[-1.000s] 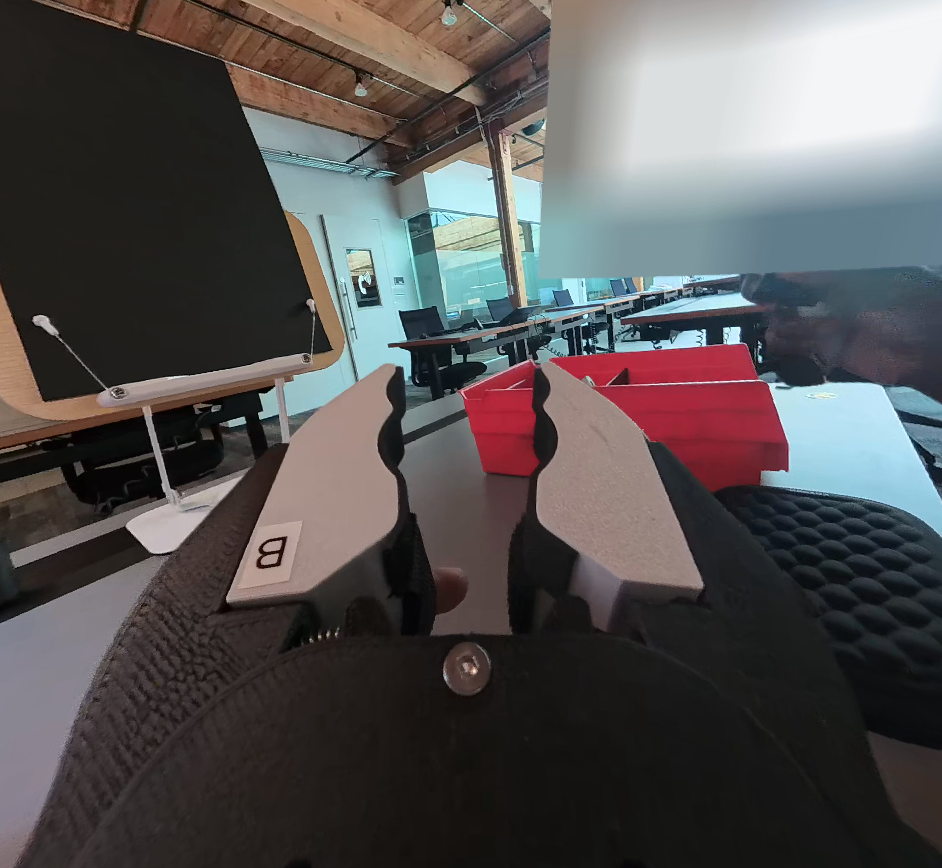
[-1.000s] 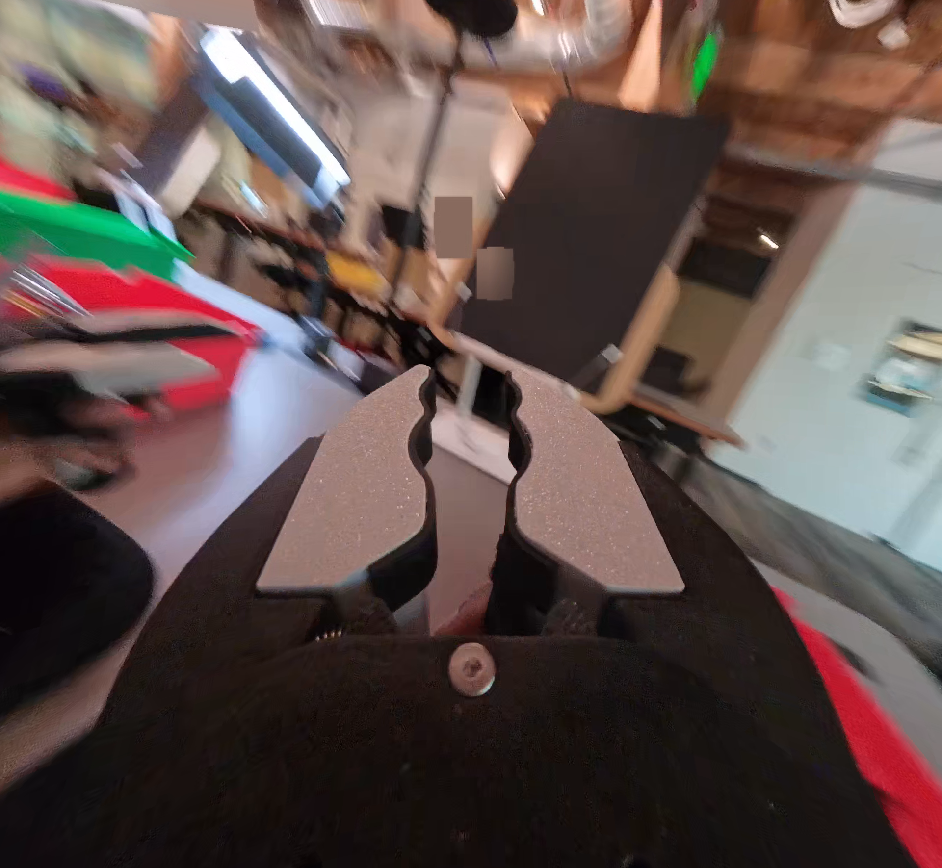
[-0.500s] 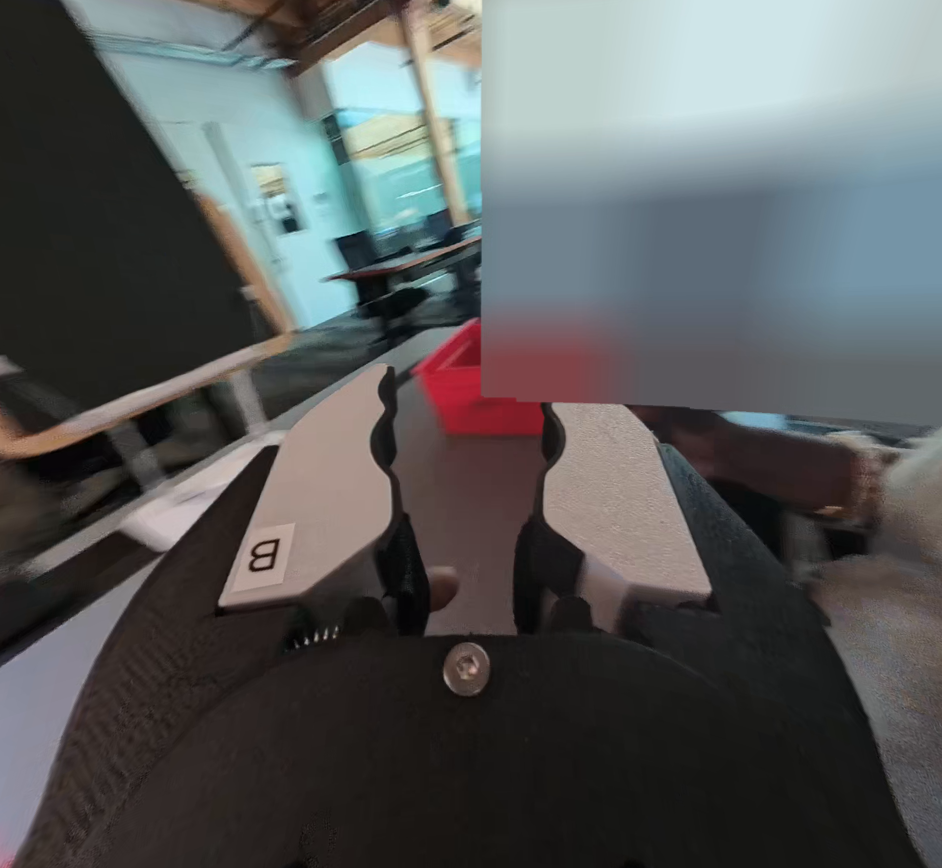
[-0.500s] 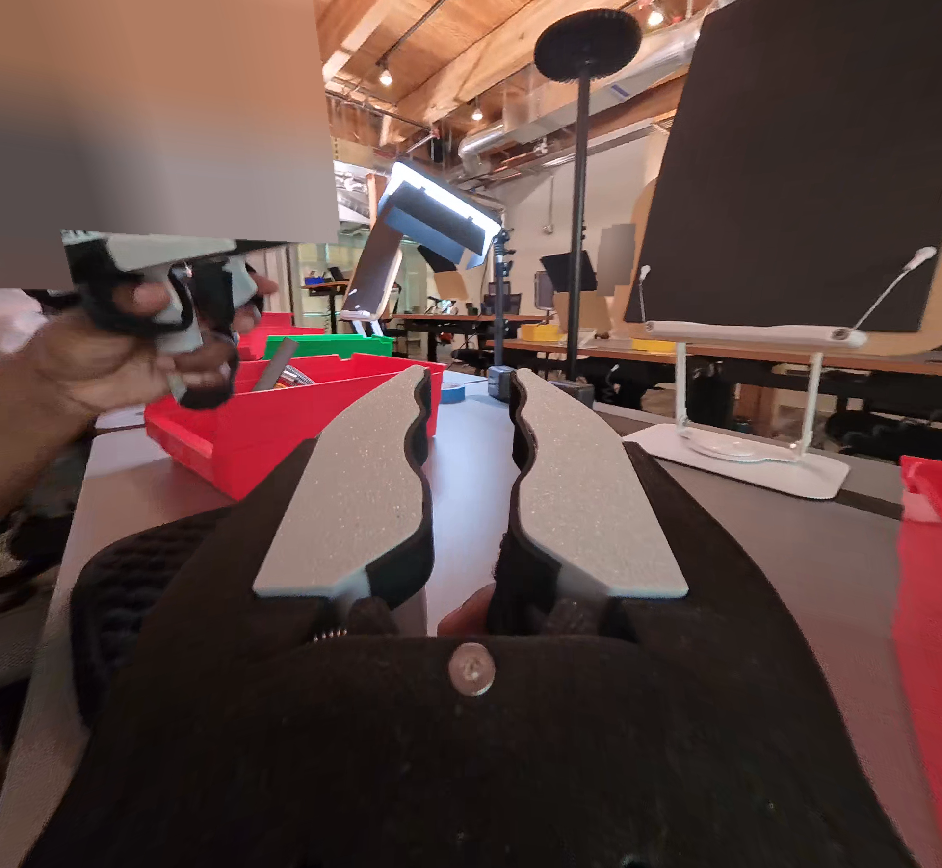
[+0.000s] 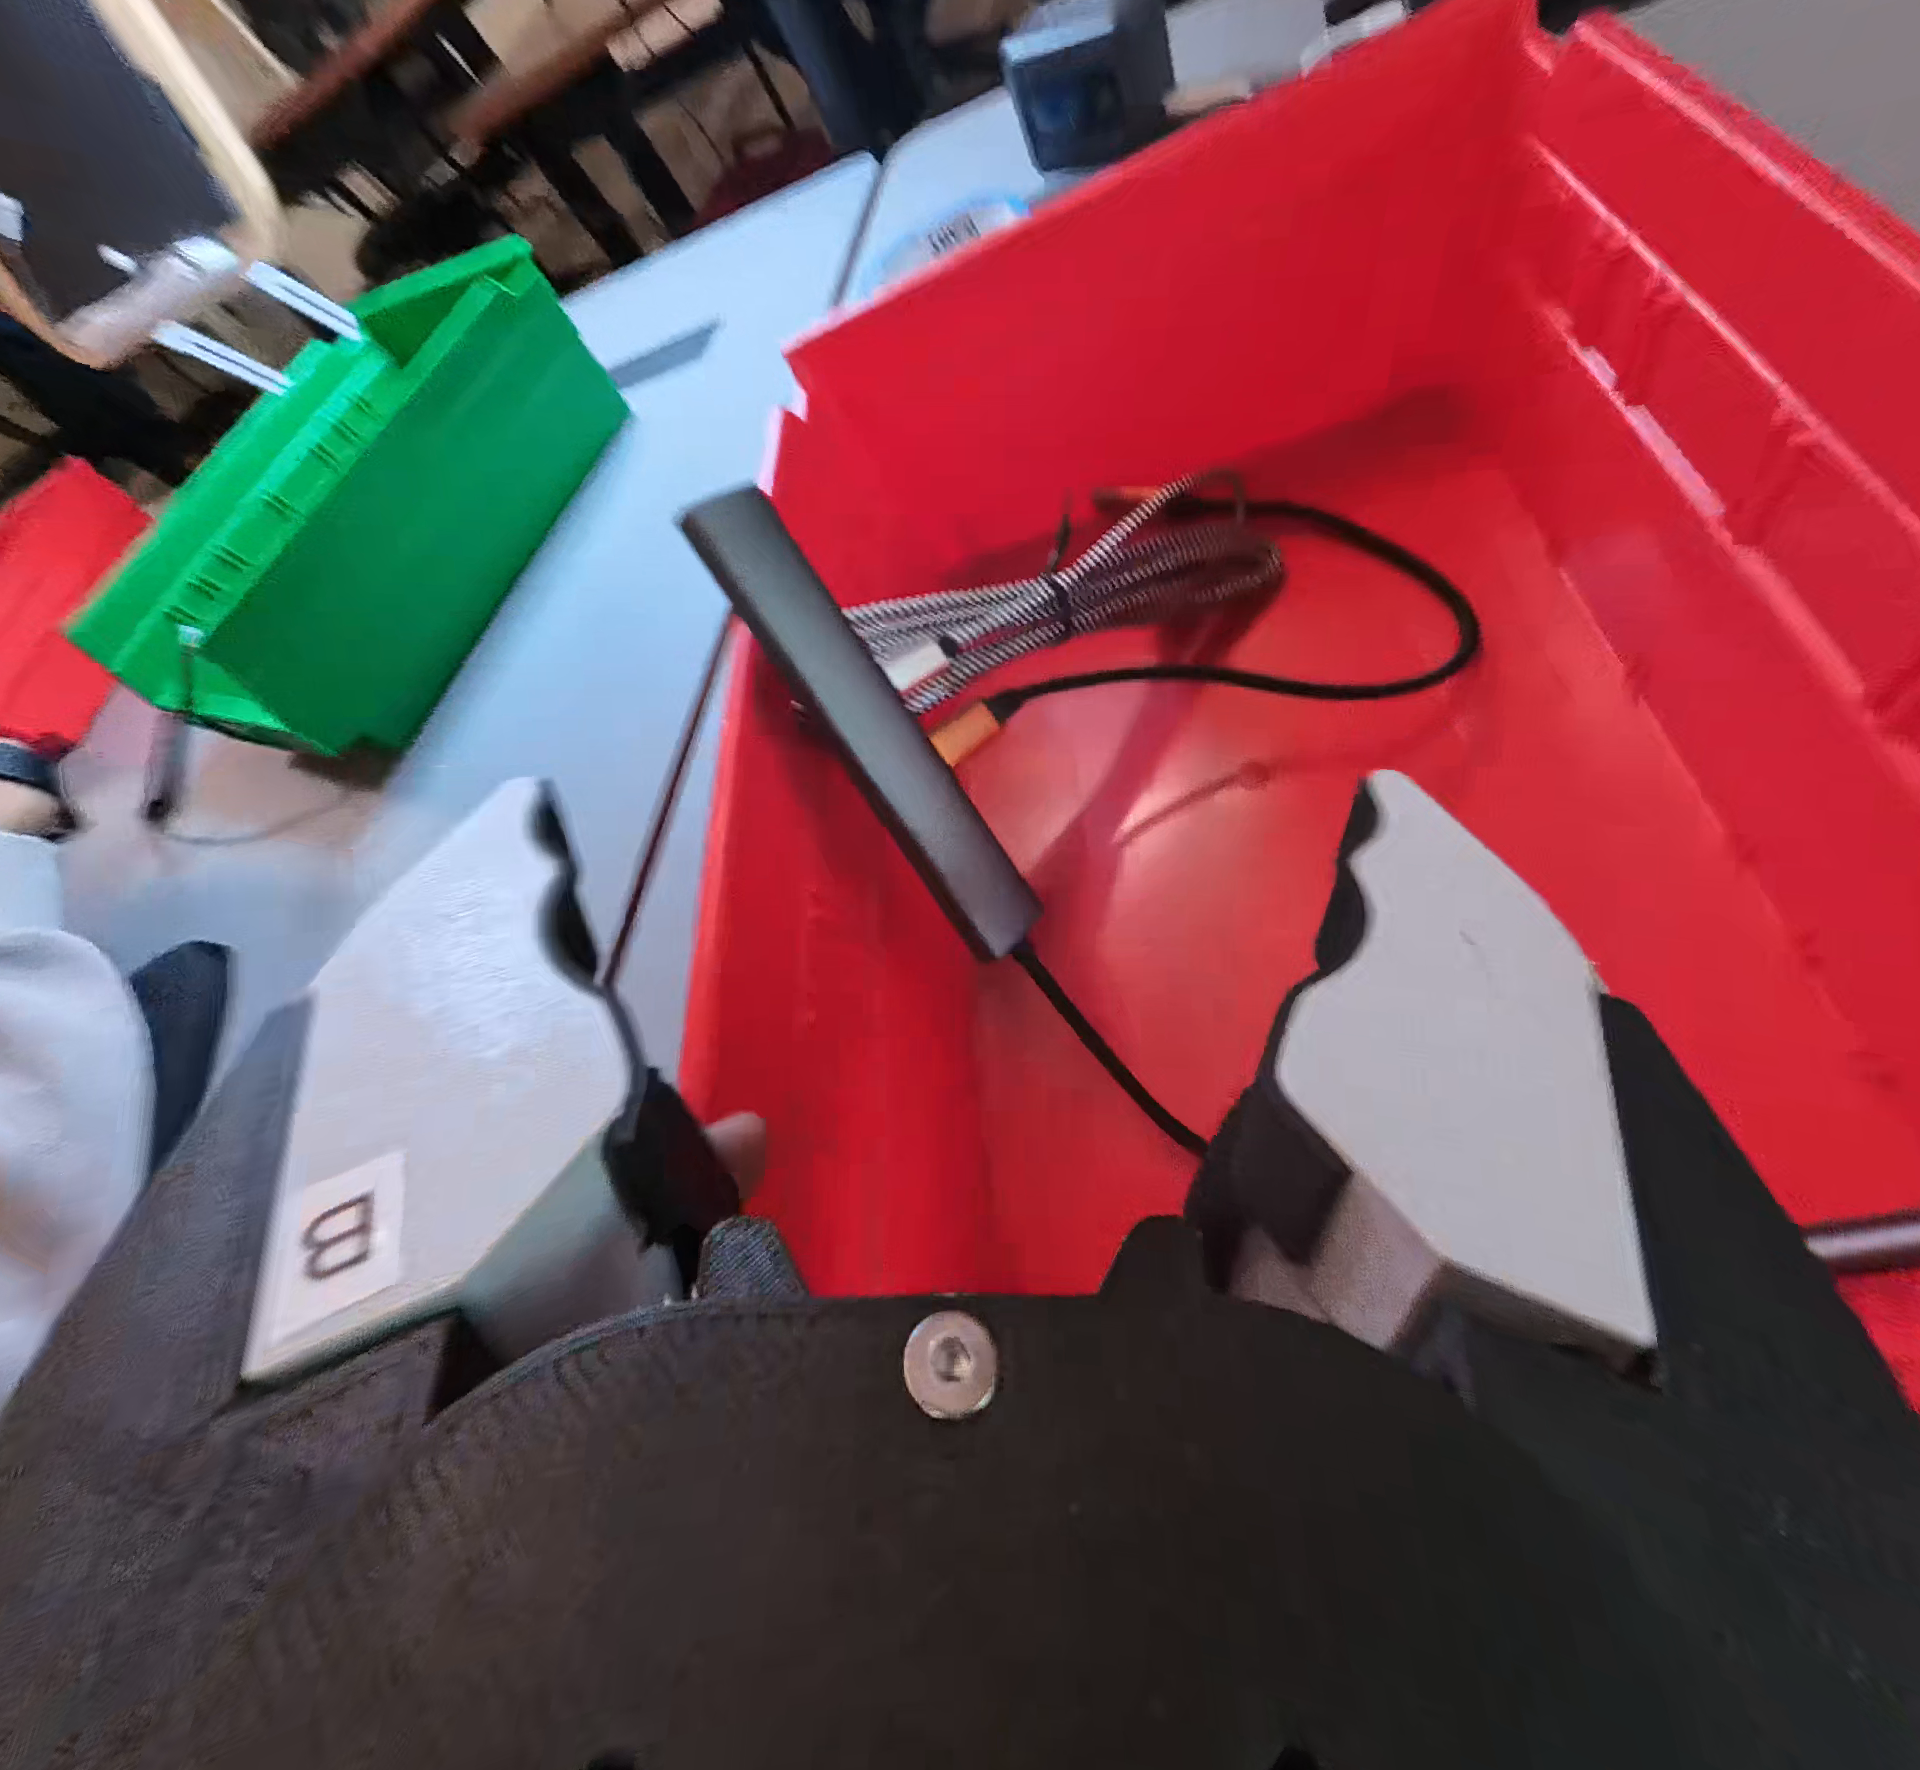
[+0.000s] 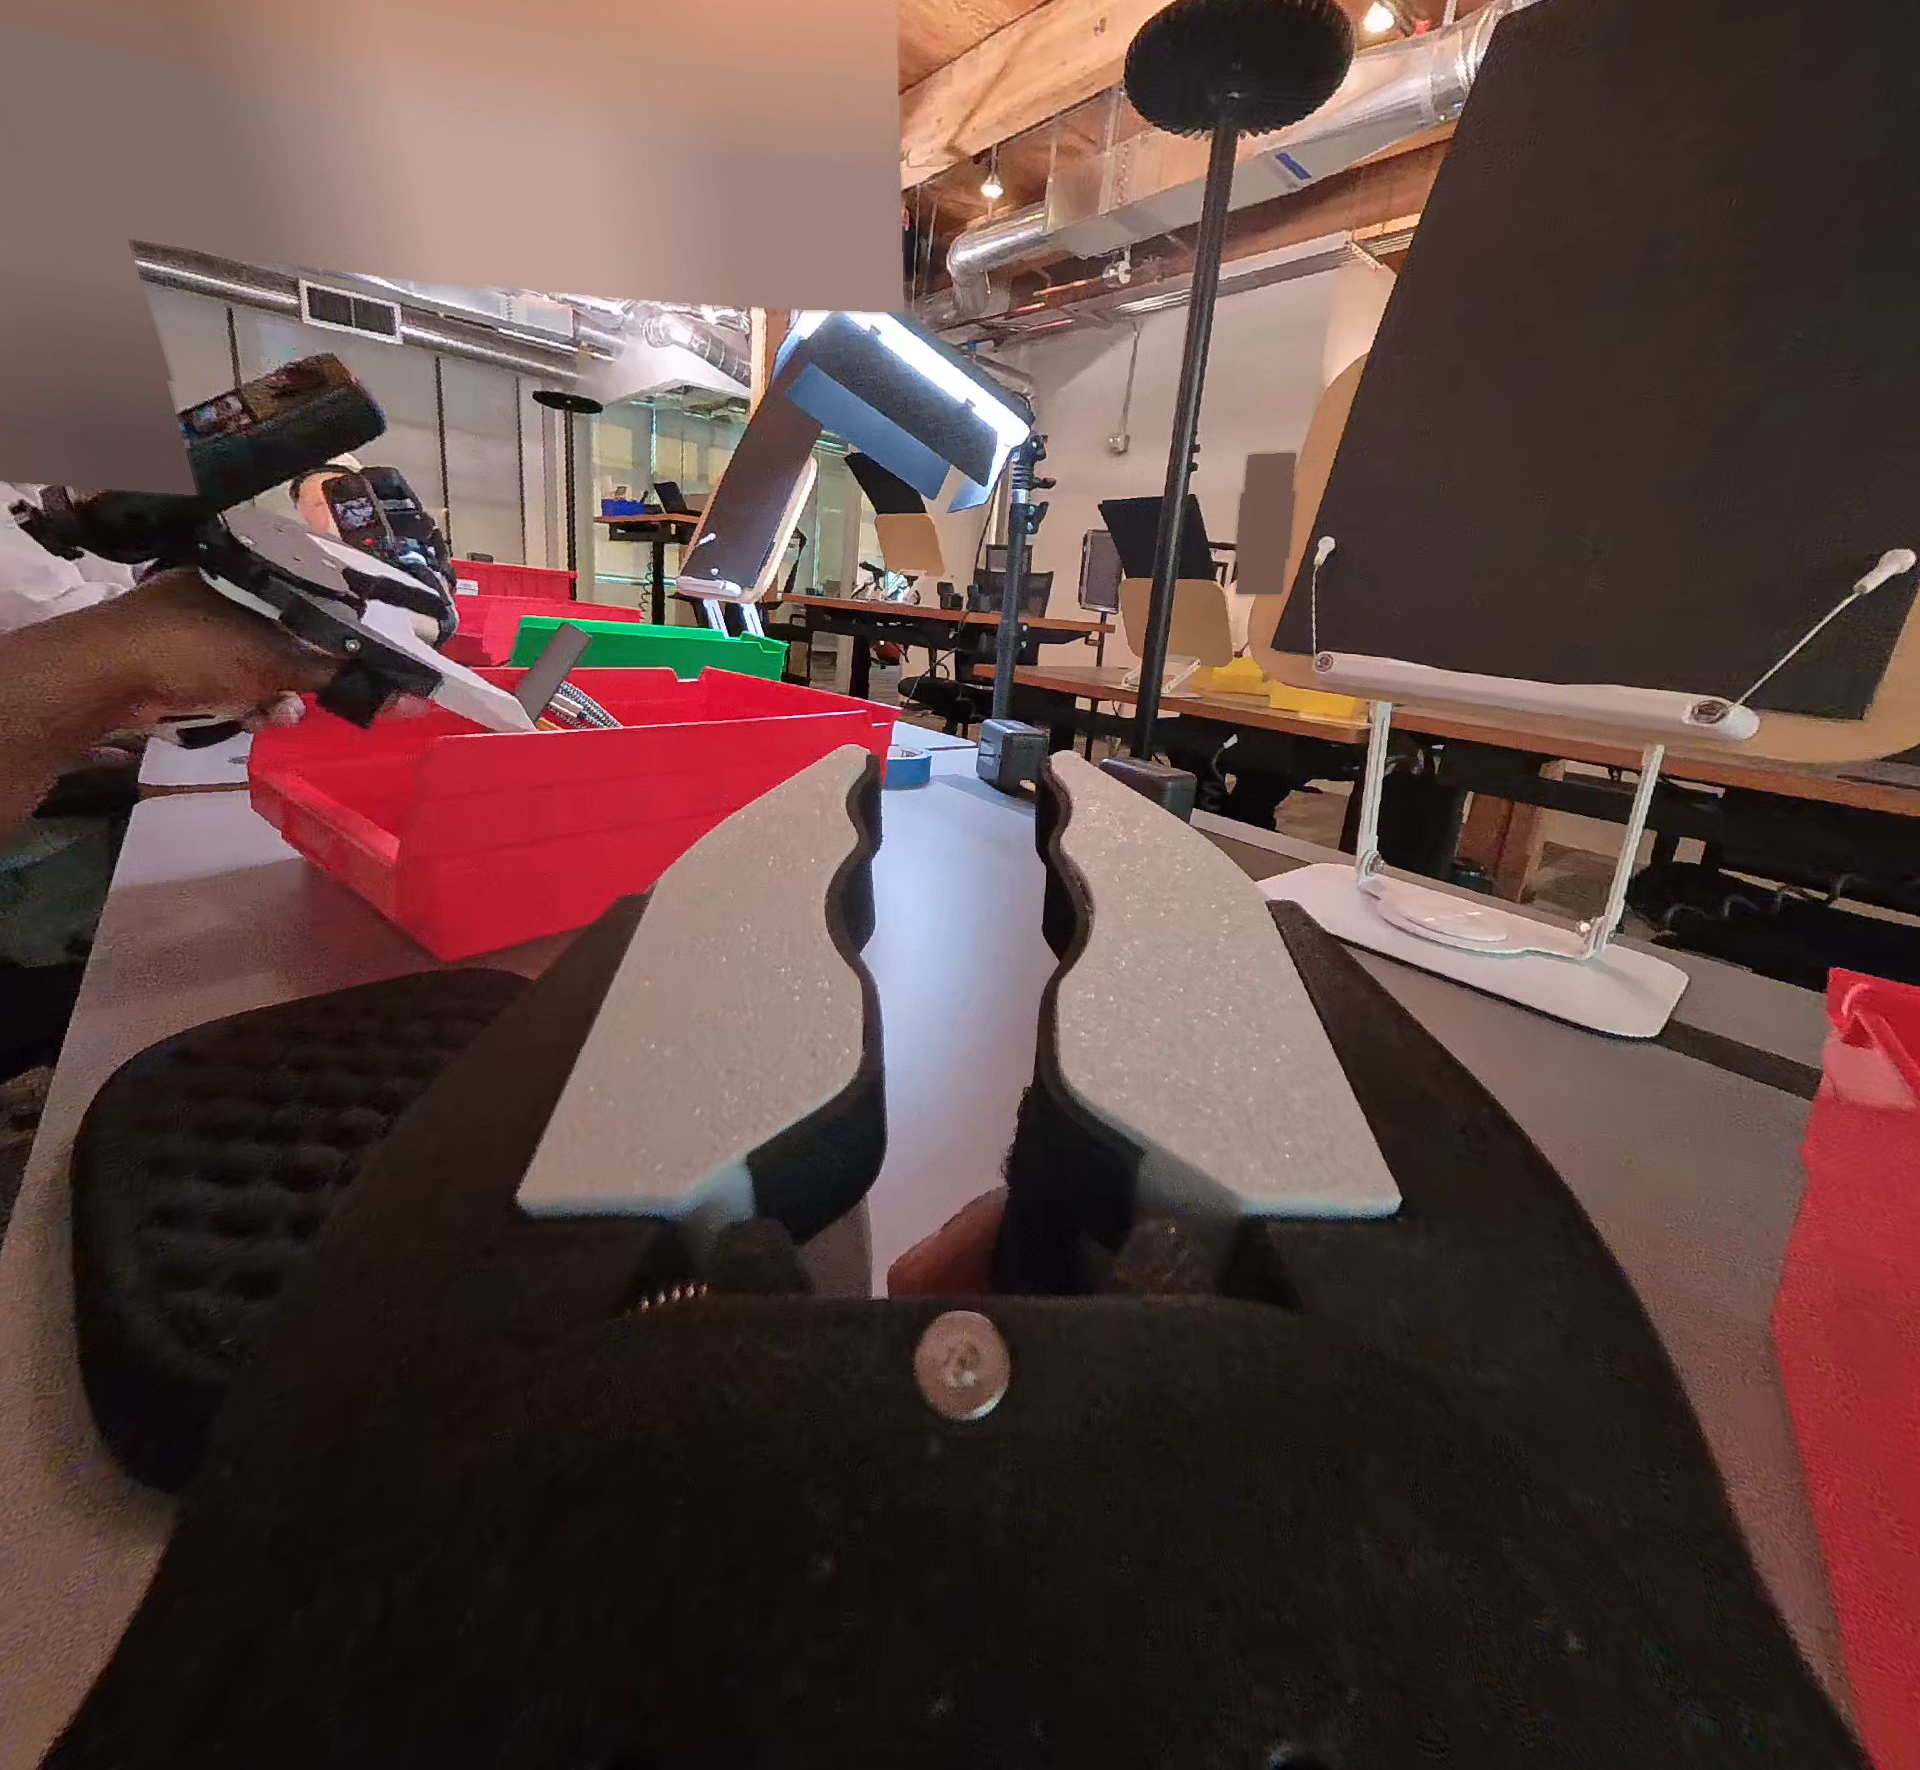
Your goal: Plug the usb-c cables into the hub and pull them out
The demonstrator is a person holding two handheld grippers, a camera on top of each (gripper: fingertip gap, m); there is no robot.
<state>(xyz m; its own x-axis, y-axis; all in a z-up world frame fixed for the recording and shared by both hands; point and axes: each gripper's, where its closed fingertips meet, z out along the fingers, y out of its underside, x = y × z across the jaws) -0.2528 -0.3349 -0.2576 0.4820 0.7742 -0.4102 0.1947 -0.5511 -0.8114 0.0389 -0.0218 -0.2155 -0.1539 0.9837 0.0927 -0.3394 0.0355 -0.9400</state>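
Over the red bin (image 5: 1247, 286), nearest the lens, the left gripper (image 5: 945, 879) hangs with jaws spread wide and nothing between them. Just ahead, toward twelve o'clock, the dark hub (image 5: 862, 733) leans tilted against the bin wall, its own lead trailing back. Beyond it, at one o'clock, lie the bundled usb-c cables (image 5: 1091, 598). A grab here could tip the hub or snag that lead. The right gripper (image 6: 956, 785), partly open and empty, waits over the table (image 6: 966, 941)
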